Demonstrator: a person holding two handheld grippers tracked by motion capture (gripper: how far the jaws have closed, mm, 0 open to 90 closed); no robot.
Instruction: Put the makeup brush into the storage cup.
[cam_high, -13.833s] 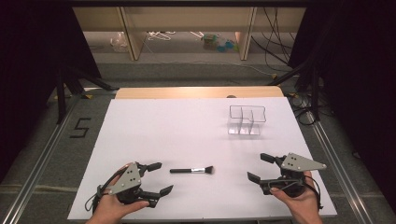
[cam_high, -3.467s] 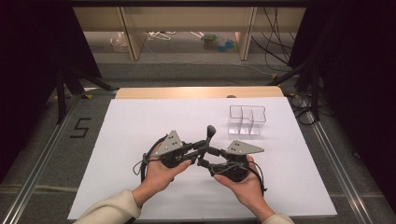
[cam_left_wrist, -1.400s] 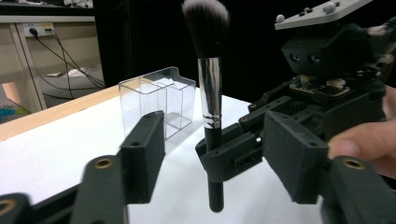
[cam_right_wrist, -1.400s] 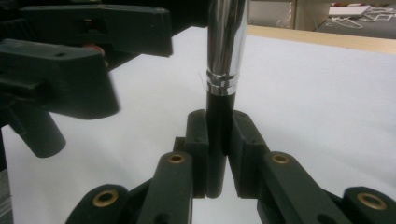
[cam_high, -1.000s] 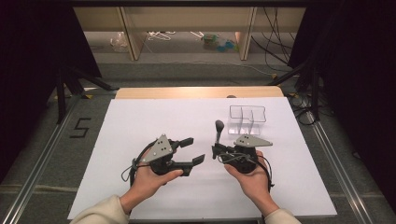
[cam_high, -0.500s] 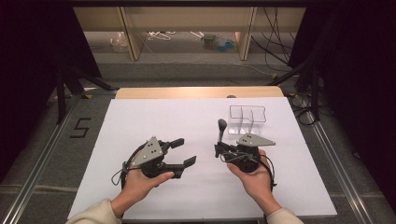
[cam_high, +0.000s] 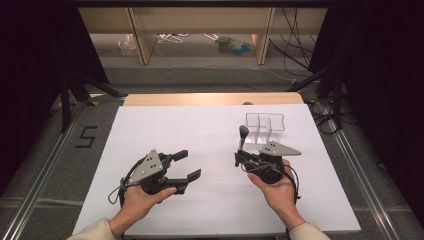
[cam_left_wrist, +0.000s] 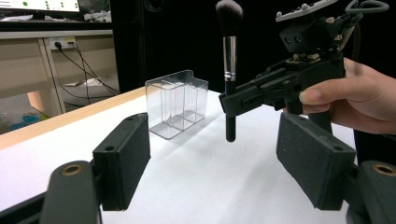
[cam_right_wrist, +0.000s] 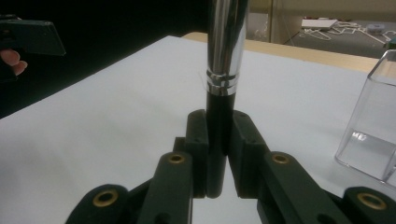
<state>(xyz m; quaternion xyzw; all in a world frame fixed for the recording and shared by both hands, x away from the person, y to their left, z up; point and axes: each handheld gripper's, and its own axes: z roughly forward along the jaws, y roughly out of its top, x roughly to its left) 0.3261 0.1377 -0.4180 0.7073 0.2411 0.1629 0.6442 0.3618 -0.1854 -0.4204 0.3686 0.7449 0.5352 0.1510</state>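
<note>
A makeup brush (cam_high: 243, 136) with a black handle and silver ferrule stands upright, bristles up. My right gripper (cam_high: 239, 159) is shut on its handle, a little in front of a clear plastic organizer (cam_high: 265, 126) with compartments. In the right gripper view the jaws clamp the black handle of the brush (cam_right_wrist: 225, 56), with the organizer (cam_right_wrist: 373, 126) to the right. My left gripper (cam_high: 186, 165) is open and holds nothing, off to the left above the table. In the left gripper view, the brush (cam_left_wrist: 229, 56), the right gripper (cam_left_wrist: 243, 98) and the organizer (cam_left_wrist: 176, 103) show beyond my left gripper (cam_left_wrist: 215, 154).
A white sheet (cam_high: 190, 130) covers the table, with a wooden strip (cam_high: 210, 98) along its far edge. Metal rails (cam_high: 45, 165) run down both sides. Shelving and cables lie on the floor beyond the table.
The left gripper has let go of the brush and drawn back left, toward the person. The right gripper has carried the upright brush slightly toward the organizer.
</note>
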